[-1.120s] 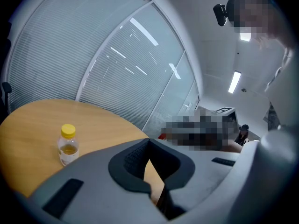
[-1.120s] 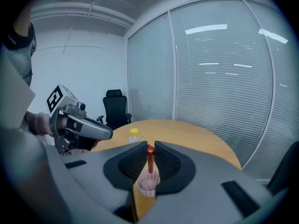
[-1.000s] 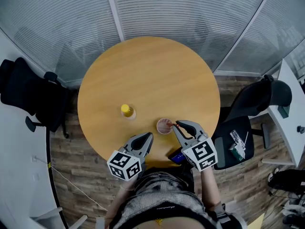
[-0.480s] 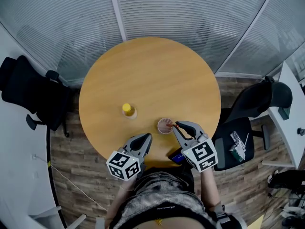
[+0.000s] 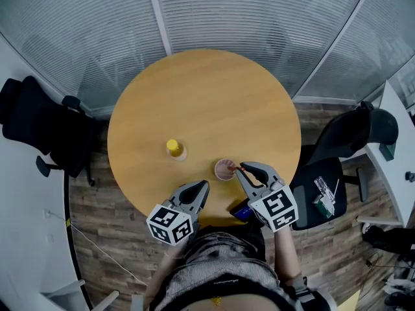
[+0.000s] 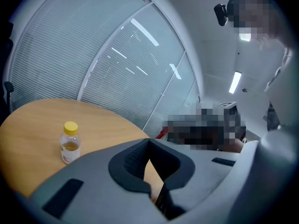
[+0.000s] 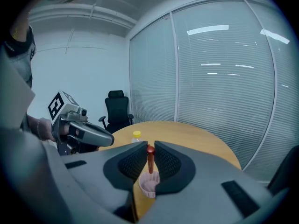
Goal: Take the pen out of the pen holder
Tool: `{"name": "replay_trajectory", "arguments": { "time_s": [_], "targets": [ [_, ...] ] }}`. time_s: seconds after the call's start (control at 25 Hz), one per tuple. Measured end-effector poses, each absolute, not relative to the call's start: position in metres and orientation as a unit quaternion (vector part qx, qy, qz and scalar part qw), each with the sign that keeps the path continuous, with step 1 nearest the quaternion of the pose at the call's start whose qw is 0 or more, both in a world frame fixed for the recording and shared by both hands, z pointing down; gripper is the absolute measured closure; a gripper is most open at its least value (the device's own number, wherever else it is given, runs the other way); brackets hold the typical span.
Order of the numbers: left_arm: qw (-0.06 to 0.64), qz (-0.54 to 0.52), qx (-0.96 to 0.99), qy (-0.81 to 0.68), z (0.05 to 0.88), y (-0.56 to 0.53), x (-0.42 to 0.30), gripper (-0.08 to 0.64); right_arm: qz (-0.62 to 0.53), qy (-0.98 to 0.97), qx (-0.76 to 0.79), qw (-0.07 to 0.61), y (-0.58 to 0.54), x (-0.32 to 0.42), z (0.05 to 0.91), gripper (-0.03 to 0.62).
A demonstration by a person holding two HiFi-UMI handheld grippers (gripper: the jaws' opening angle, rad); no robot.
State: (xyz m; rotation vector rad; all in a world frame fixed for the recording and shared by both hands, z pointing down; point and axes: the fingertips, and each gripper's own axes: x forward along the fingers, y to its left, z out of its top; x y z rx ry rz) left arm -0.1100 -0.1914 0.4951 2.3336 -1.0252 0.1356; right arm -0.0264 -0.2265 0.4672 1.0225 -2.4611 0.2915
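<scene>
A pink cup serving as pen holder [image 5: 224,170] stands near the round table's front edge. A red pen [image 7: 150,160] rises upright out of the pen holder [image 7: 148,185]. My right gripper [image 5: 242,168] is just right of the cup; in the right gripper view the right gripper [image 7: 149,146] has its pads closed on the pen's top, with the pen's lower end still inside the cup. My left gripper [image 5: 202,186] hangs over the table edge left of the cup. The left gripper [image 6: 149,141] is shut, with nothing between its tips.
A small bottle with a yellow cap [image 5: 173,149] stands on the wooden table [image 5: 201,96], left of the cup. Black office chairs sit at the left [image 5: 35,128] and right [image 5: 347,138]. Glass walls with blinds curve round the far side.
</scene>
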Motion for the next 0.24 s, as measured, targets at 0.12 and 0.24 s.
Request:
{"name": "replay_trajectory", "arguments": {
  "time_s": [0.12, 0.24],
  "targets": [
    [0.291, 0.054, 0.875, -0.383, 0.4966, -0.1912, -0.1086, 0.555, 0.109, -0.893, 0.367, 0.236, -0.2259, -0.0239, 0.4710, 0.532],
    [0.292, 0.058, 0.875, -0.382, 0.4985, -0.1914, -0.1073, 0.555, 0.109, -0.895, 0.367, 0.230, -0.2278, -0.0231, 0.4733, 0.532]
  ]
}}
